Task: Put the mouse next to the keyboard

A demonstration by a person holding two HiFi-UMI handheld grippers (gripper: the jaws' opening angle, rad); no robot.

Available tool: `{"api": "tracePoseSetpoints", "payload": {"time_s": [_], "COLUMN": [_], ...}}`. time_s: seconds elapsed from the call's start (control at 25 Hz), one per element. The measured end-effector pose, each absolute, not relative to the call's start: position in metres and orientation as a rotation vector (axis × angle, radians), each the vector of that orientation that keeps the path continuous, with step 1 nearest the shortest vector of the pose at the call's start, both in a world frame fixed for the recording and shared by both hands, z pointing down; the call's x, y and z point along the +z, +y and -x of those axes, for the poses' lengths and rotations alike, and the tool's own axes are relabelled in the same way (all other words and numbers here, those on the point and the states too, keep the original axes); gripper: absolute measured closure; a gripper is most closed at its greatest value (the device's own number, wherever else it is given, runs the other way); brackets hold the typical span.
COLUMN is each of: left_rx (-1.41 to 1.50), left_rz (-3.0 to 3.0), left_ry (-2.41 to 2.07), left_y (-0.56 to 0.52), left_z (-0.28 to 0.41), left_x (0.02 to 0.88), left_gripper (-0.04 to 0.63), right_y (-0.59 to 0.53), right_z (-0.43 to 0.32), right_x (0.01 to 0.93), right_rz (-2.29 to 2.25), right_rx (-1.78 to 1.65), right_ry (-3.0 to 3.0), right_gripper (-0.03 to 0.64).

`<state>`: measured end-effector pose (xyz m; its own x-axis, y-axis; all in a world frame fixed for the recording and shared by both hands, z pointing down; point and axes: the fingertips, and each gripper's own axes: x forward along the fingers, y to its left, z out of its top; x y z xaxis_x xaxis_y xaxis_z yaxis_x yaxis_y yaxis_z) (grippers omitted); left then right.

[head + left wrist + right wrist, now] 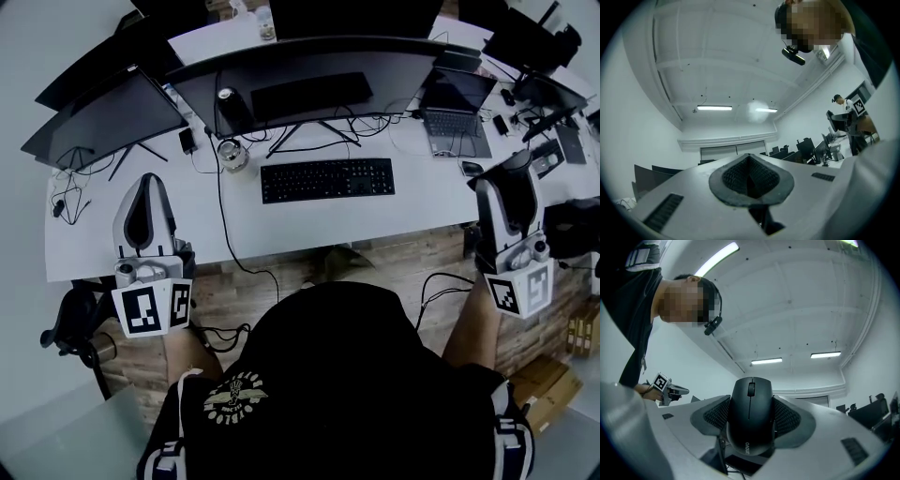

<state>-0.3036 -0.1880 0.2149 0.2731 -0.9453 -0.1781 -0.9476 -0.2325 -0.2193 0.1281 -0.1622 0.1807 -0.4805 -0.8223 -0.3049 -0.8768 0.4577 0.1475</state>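
mouse (750, 416) sits clamped in the right gripper (507, 187), well apart from the keyboard (326, 179), so setting it on the desk (234, 230) is not yet done, while the left gripper (750, 174) is clenched empty.

Cool even light from ceiling tubes (767, 361), hazy glare spot (757, 111), heavy fisheye warp, dark vignetted corners, mostly sharp

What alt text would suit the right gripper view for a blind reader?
A black mouse is clamped between the padded jaws of the right tool, against a white ceiling with strip lights. A person leans in at upper left.
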Motion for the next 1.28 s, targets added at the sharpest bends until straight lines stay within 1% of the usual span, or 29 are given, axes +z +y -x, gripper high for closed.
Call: {"api": "tracePoseSetpoints", "payload": {"time_s": [0.28, 0.68, 1.28], "left_rx": [-0.018, -0.074, -0.115], "left_rz": [2.250, 2.271, 2.363], "left_ry": [1.793, 1.833, 1.777], "left_y": [-0.201, -0.227, -0.285], "left_z": [0.306, 0.299, 0.254], "left_x": [0.225, 0.247, 0.276], "left_gripper": [0.594, 0.594, 0.594], "right_y": [-0.192, -0.241, -0.299], "right_z": [-0.131, -0.139, -0.177], "right_x": [0.191, 0.226, 0.320], "right_rz": [1.461, 1.491, 1.664], "right_rx": [0.379, 0.231, -0.012], "right_ry": [2.547, 2.588, 2.658], "right_gripper": [0.331, 0.331, 0.331]}}
